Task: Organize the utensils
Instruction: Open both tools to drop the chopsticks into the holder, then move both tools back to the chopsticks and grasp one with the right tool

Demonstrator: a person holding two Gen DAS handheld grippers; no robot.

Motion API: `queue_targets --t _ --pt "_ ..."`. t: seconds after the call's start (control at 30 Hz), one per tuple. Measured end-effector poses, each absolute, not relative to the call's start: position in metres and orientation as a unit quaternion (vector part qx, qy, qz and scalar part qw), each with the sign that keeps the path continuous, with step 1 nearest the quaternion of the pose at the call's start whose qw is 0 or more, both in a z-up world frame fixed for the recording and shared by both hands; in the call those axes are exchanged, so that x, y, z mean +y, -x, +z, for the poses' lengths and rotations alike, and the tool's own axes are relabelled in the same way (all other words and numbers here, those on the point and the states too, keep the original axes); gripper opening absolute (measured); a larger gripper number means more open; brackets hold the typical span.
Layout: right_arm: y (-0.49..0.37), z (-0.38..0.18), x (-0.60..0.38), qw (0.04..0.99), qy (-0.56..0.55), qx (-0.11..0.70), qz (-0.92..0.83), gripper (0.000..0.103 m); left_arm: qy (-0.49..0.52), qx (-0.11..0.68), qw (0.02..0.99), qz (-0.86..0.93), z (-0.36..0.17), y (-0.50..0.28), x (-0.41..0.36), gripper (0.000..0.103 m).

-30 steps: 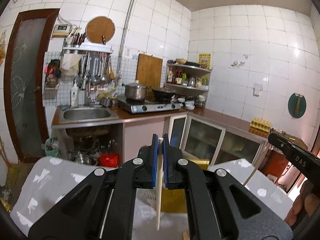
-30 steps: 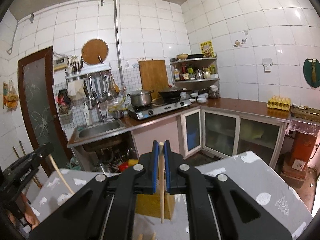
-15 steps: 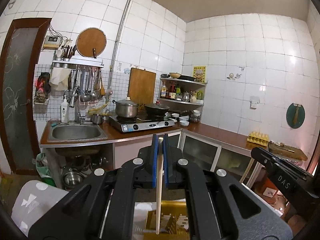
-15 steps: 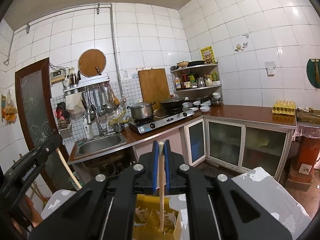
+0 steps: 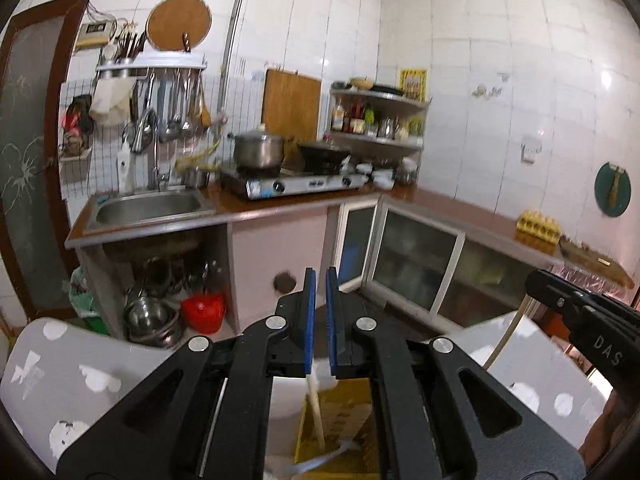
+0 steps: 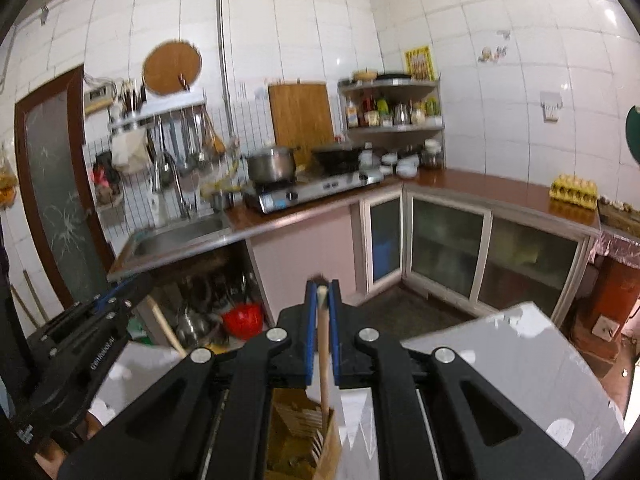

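Jaws of both grippers, left (image 5: 318, 320) and right (image 6: 322, 330), pinch chopsticks (image 6: 323, 354) above the yellow holder (image 6: 298, 446) at six o'clock; insertion remains.

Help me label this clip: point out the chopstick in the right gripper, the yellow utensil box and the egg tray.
chopstick (image 6: 323, 354), right wrist view, mid-shaft between the pads.
yellow utensil box (image 6: 329, 442), right wrist view, its right-hand wall.
egg tray (image 6: 573, 191), right wrist view, front edge on the counter.
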State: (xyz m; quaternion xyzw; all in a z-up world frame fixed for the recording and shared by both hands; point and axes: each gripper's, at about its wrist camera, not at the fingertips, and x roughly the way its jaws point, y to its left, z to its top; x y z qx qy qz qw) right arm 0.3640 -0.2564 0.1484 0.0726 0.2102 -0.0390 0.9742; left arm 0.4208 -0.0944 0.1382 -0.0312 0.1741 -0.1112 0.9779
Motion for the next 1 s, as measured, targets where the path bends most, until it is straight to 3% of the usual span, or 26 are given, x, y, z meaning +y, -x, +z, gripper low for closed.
queue_targets --t 0.13,0.17,0.2,0.23,0.27,0.3,0.4,0.6,1.0 --pt "-0.357 0.137 -0.252 0.968 -0.052 0.239 -0.052 0.009 0.038 0.181 0.977 -0.104 0.142 -0.403 -0.076 0.006" --pt "-0.354 0.136 -0.252 0.967 -0.049 0.243 -0.055 0.022 0.038 0.179 0.978 -0.099 0.146 -0.393 -0.07 0.016" --pt "-0.348 0.136 -0.253 0.967 -0.049 0.244 -0.058 0.048 0.038 0.176 0.979 -0.096 0.149 -0.385 -0.064 0.037" --pt "-0.34 0.137 -0.254 0.967 -0.05 0.24 -0.062 0.059 0.04 0.171 0.98 -0.09 0.154 -0.374 -0.057 0.051" --pt "-0.327 0.139 -0.254 0.969 -0.048 0.232 -0.07 0.063 0.041 0.163 0.982 -0.083 0.158 -0.363 -0.05 0.074" --pt "-0.319 0.14 -0.254 0.969 -0.045 0.232 -0.074 0.063 0.04 0.154 0.984 -0.076 0.161 -0.353 -0.045 0.083" --pt "-0.297 0.141 -0.256 0.967 -0.048 0.236 -0.082 0.063 0.026 0.151 0.987 -0.057 0.164 -0.323 -0.029 0.095" --pt "-0.255 0.115 -0.249 0.96 -0.033 0.266 -0.087 0.064 0.006 0.167 0.985 -0.041 0.147 -0.275 -0.008 0.098" --pt "-0.232 0.02 -0.22 0.93 -0.023 0.357 -0.082 0.066 0.011 0.321 0.947 -0.024 0.046 -0.266 0.015 0.098"
